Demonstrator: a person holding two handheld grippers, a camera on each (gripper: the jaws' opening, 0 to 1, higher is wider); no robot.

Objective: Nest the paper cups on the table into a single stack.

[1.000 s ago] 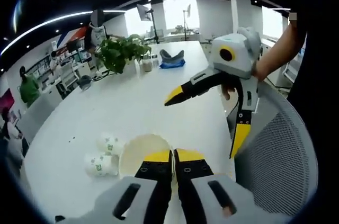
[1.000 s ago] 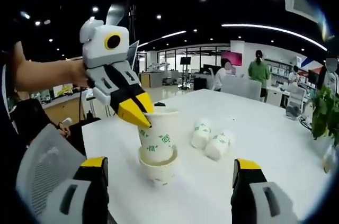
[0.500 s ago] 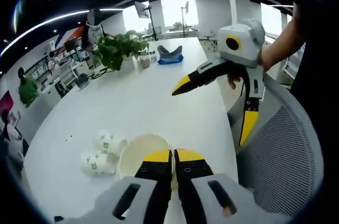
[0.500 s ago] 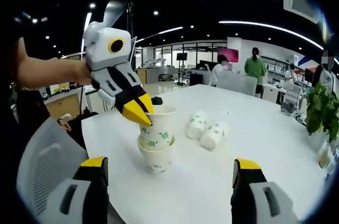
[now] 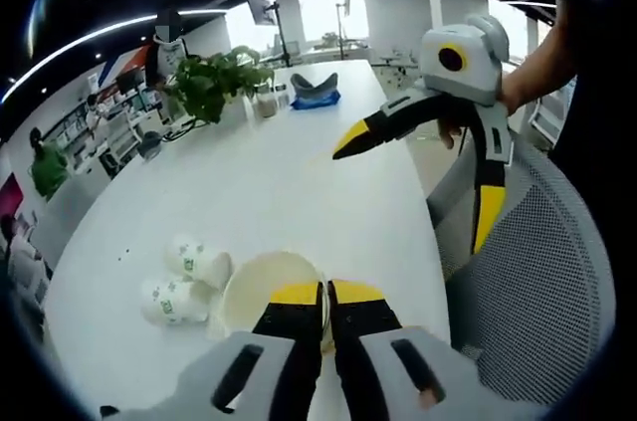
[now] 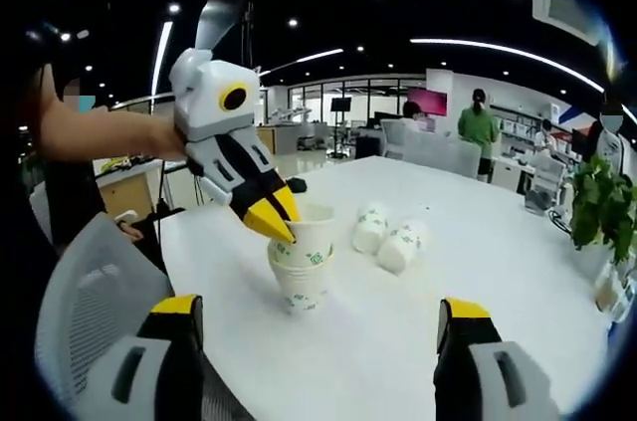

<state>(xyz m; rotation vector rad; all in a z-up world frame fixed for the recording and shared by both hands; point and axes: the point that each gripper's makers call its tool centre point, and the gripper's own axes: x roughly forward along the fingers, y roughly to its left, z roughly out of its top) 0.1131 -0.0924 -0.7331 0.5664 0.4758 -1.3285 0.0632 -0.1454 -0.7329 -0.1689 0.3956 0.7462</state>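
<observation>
In the left gripper view my left gripper [image 5: 325,294] is shut on the near rim of a white paper cup [image 5: 257,287] with green print. The right gripper view shows that cup [image 6: 315,229] nested deep in a second upright cup [image 6: 302,282] on the white table [image 6: 468,292], with the left gripper [image 6: 282,230] pinching its rim. Two more cups [image 6: 370,227] [image 6: 400,247] lie on their sides just behind; they show as cups [image 5: 199,262] [image 5: 164,300] left of the held one. My right gripper [image 6: 318,314] is open and holds nothing, and it hangs off the table's edge as the right gripper [image 5: 413,192].
A grey mesh chair [image 5: 528,272] stands by the table's near edge, seen also as the chair [image 6: 90,282]. A potted plant [image 5: 214,83], small jars and a blue object [image 5: 317,95] sit at the table's far end. People stand in the office behind.
The left gripper has pushed its cup down, so it now sits much deeper in the lower cup. The right gripper has drawn back a little from the stack.
</observation>
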